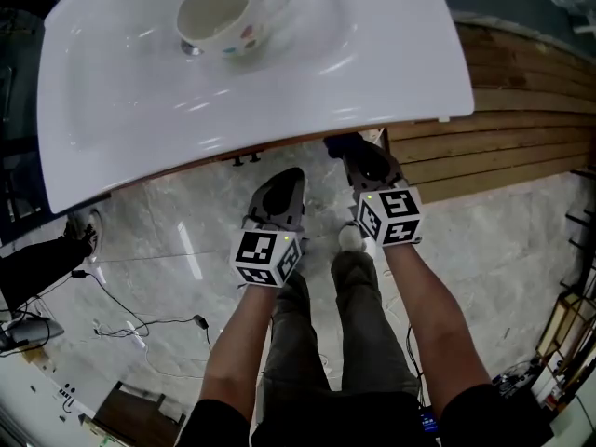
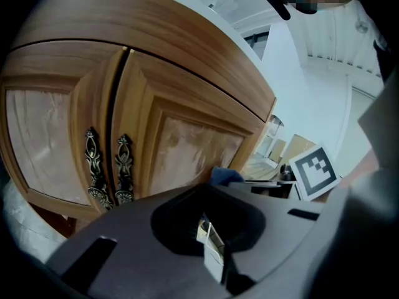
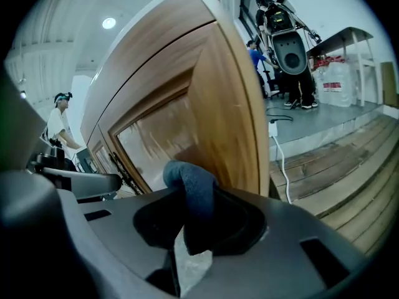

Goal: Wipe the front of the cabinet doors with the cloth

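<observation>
Two wooden cabinet doors (image 2: 187,145) with pale panels and ornate dark handles (image 2: 123,167) fill the left gripper view. They stand under a white basin top (image 1: 391,63). My right gripper (image 3: 190,229) is shut on a blue cloth (image 3: 190,189). The cloth's folded end sits close to the lower right corner of the right door (image 3: 187,123); I cannot tell whether they touch. In the head view the right gripper (image 1: 358,147) reaches under the basin edge, with the cloth (image 1: 341,143) dark at its tip. My left gripper (image 1: 279,180) hangs beside it, shut and holding nothing, a little back from the doors.
A cup (image 1: 223,15) stands in the basin. Wooden decking (image 1: 521,110) runs to the right of the cabinet. Cables (image 1: 140,324) trail over the marble floor at left. A white cable (image 3: 280,161) hangs by the cabinet's side. People and a machine (image 3: 290,48) stand far behind.
</observation>
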Demonstrator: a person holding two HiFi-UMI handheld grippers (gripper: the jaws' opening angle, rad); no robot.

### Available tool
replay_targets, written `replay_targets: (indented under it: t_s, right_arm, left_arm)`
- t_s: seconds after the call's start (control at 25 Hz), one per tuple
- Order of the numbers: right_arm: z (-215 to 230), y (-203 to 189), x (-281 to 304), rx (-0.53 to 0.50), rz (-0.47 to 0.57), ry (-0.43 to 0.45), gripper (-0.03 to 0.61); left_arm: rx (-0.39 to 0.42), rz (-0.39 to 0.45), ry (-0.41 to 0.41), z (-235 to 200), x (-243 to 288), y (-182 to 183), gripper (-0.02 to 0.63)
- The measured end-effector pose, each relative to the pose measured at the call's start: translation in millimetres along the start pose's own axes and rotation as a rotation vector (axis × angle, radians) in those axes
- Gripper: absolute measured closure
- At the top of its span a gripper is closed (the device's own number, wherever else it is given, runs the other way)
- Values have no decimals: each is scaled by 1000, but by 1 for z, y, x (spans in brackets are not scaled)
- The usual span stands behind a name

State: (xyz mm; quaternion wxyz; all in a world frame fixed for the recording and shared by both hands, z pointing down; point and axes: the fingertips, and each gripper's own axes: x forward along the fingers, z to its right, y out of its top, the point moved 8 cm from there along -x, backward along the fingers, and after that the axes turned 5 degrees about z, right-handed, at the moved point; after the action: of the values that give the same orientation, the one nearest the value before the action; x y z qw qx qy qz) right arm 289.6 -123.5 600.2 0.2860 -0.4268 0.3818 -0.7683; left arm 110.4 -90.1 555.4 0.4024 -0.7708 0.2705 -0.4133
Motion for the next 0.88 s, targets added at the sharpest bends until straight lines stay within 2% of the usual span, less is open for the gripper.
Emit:
replay_targets:
  t_s: [0.36, 0.88]
  right_arm:
    - [39, 5, -25, 28, 16, -58, 472]
    - [28, 22, -47, 75, 66, -51, 472]
  left_arm:
    - [3, -12, -69, 41, 30, 0, 609]
    - [8, -4, -82, 51, 20, 11, 609]
